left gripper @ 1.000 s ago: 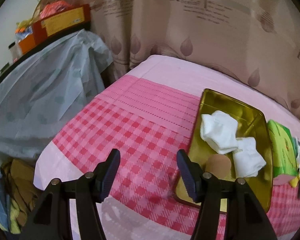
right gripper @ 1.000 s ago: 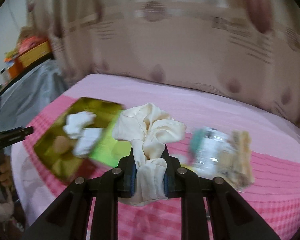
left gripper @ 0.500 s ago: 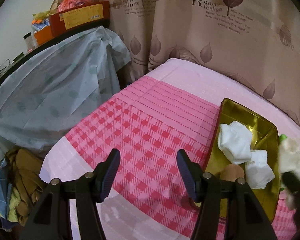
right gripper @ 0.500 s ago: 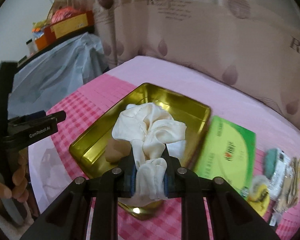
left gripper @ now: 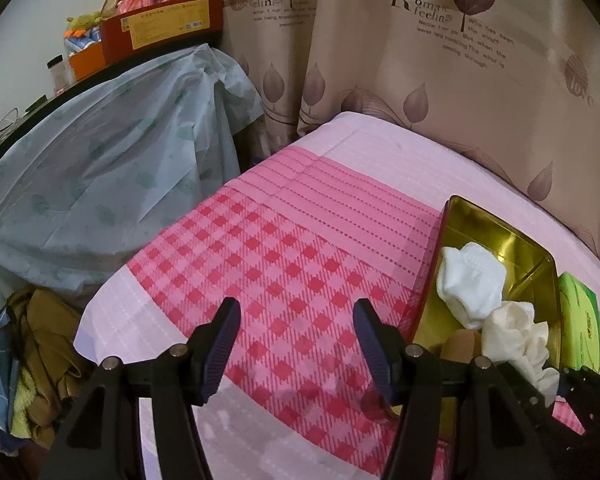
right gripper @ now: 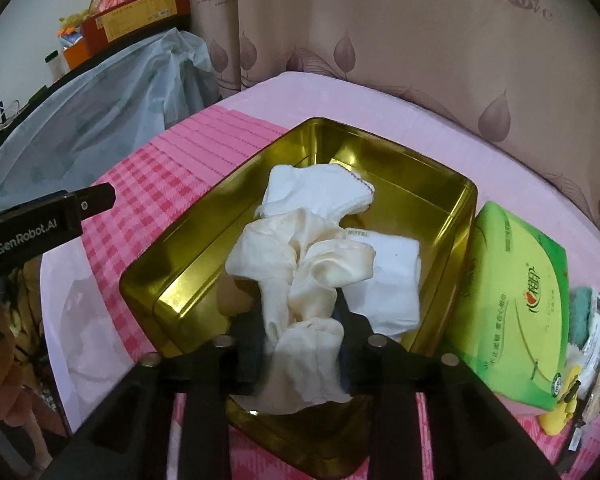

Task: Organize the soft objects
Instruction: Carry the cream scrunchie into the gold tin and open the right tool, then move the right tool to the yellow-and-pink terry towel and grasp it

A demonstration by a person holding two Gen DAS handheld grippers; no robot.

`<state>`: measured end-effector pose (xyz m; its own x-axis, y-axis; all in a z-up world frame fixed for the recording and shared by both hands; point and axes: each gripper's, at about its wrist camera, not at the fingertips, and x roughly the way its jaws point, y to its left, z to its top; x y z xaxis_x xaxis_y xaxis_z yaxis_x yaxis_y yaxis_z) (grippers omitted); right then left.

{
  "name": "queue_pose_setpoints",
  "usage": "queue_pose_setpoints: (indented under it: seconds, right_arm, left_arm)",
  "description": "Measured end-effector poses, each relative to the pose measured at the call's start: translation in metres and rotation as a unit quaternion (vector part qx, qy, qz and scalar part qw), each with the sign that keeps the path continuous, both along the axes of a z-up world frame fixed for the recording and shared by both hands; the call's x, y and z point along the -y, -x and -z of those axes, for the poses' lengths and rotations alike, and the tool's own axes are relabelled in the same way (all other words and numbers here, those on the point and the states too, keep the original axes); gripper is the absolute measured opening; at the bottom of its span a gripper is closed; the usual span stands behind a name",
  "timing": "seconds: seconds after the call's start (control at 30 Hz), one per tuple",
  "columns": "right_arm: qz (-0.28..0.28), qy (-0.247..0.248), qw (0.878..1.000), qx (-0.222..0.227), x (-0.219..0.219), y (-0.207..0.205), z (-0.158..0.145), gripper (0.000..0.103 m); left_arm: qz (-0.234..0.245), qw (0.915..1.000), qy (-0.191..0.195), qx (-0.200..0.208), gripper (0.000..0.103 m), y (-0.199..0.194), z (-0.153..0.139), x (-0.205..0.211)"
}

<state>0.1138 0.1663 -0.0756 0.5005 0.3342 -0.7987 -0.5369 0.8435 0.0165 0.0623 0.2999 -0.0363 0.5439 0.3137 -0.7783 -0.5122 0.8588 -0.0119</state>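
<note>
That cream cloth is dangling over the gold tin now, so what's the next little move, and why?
Probably open the right gripper wider and lift away: its jaws have just been opening, the cream cloth between them already hangs inside the gold tin over the white cloths.

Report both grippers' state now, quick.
Left gripper: open, empty, above the pink checked bedsheet.
Right gripper: jaws just opening, crumpled cream cloth still between them, over the gold rectangular metal tin.
</note>
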Motion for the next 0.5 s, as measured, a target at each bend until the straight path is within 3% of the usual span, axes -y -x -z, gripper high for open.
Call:
queue_pose_setpoints:
  seconds: [0.17,0.5]
  right_arm:
    - [-0.002,-0.005,1.0,0.017,0.002,0.005,-0.008,0.061]
    - [0.016,-0.053,0.997,0.055,0.053,0.02,-0.056,0.065]
  left_arm:
    - [0.0,1.0,0.0,0.0,0.06,0.0,0.0,0.0]
    - [0.008,0.9999,-0.009,-0.002,0.06,0.0,0.0,0.004]
